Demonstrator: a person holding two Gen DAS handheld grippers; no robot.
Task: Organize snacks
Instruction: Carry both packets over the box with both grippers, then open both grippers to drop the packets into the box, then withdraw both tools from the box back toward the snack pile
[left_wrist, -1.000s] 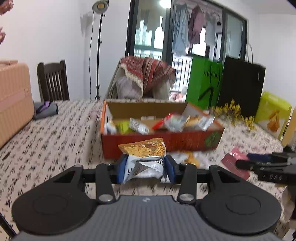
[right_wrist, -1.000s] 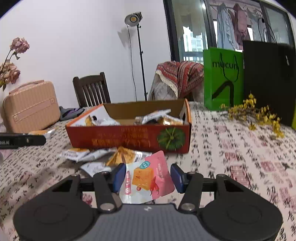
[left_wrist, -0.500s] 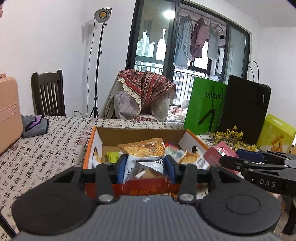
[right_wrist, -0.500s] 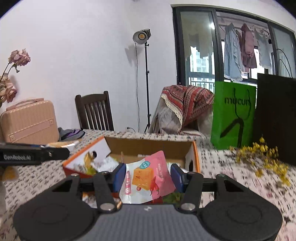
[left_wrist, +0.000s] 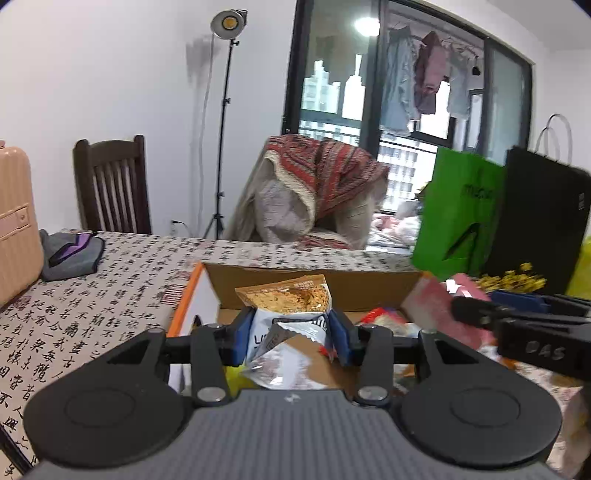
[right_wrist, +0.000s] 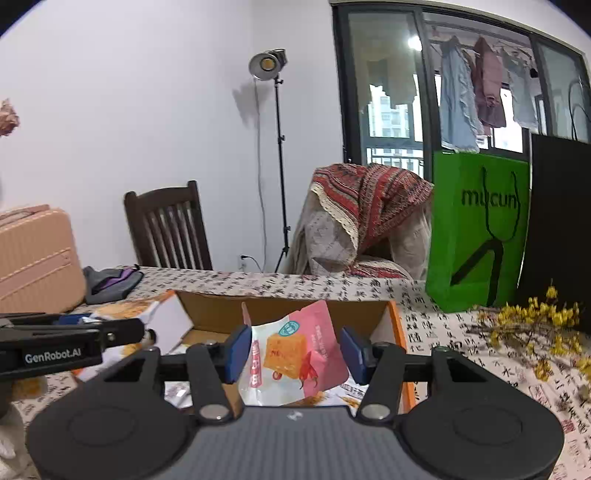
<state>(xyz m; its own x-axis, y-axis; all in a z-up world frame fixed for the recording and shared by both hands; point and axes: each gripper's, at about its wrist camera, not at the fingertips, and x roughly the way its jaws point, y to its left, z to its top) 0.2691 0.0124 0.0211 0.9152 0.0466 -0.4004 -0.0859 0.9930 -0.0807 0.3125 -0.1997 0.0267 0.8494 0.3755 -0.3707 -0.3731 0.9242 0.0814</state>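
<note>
I have the left gripper (left_wrist: 291, 334) clamped on a silver-and-orange snack bag (left_wrist: 286, 314), held up over the open cardboard box (left_wrist: 310, 284) on the bench (left_wrist: 92, 306). The right gripper (right_wrist: 293, 354) is clamped on a pink snack packet (right_wrist: 295, 354), its blue pads (right_wrist: 236, 352) pressing both edges, also above the box beside the left one. More snack packets (left_wrist: 384, 319) lie inside the box; a green bag (right_wrist: 476, 232) stands behind
</note>
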